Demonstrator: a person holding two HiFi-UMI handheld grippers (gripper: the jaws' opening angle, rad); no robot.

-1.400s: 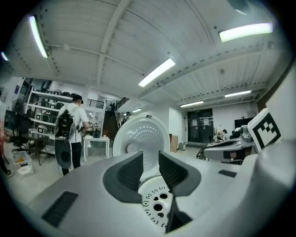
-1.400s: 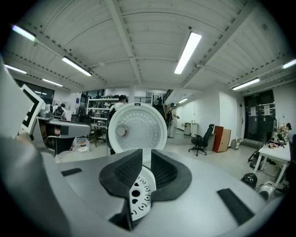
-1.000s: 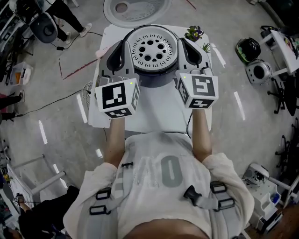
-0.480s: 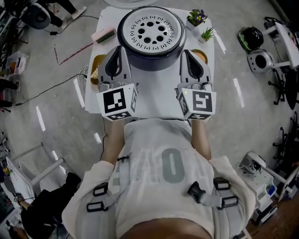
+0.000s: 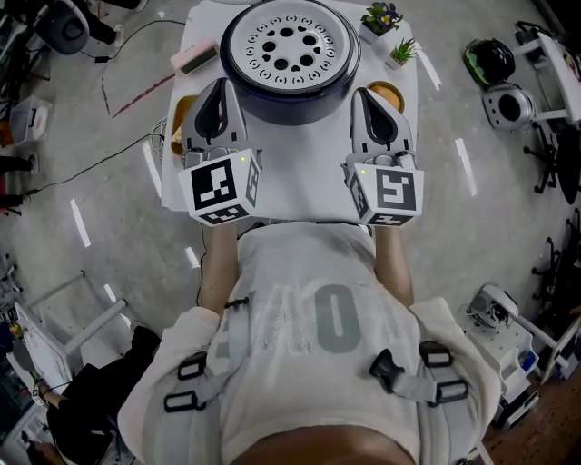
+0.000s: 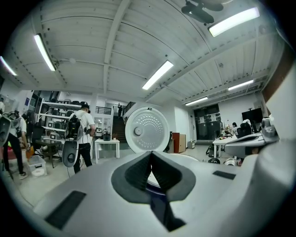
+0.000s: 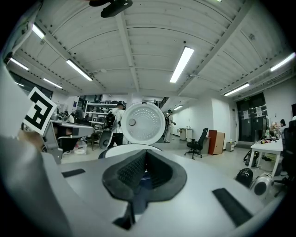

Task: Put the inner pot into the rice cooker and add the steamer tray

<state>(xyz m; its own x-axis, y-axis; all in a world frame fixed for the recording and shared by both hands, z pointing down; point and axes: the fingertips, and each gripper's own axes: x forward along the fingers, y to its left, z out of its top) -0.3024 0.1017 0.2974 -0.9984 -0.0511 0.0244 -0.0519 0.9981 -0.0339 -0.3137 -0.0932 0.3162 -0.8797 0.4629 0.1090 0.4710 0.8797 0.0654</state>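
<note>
Grey workshop floor with a white counter [image 5: 300, 173] at centre. At the counter's left side the left hand-held gripper [image 5: 221, 86] pointed level, jaws clenched together on nothing, just beside the dark rice cooker [image 5: 290, 109]. The white perforated steamer tray [image 5: 289, 41] sat in the cooker's top; the inner pot was possibly beneath it, hidden from view. The lid [image 6: 148, 129] stood open behind. The right hand-held gripper [image 5: 368, 95] was likewise clenched and empty, right of the cooker. Potted plants [image 5: 381, 16] stood at the far right corner.

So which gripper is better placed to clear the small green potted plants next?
Likely right: the right gripper lies beside the dark round rice cooker, near the potted plants; the left gripper is across it.
</note>
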